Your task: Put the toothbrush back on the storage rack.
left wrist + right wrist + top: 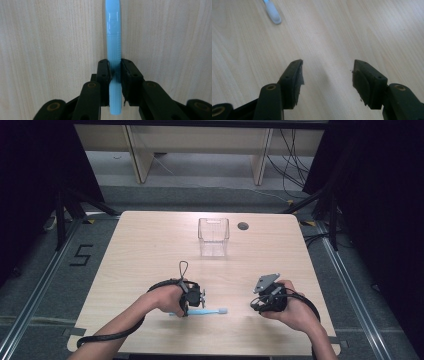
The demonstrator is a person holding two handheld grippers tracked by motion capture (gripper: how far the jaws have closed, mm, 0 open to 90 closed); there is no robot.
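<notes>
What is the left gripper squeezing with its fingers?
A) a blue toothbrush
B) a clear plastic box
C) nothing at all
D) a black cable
A: in the left gripper view, the left gripper has its fingers pressed on both sides of the blue toothbrush handle, which lies on the table.

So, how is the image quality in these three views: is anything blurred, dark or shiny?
High view: the table is evenly lit, the surroundings dark, and the clear container looks faint. Left gripper view: the blue toothbrush shows glossy highlights, sharp where the left gripper clamps it. Right gripper view: the open right gripper looks soft, and the toothbrush head is slightly blurred.
</notes>
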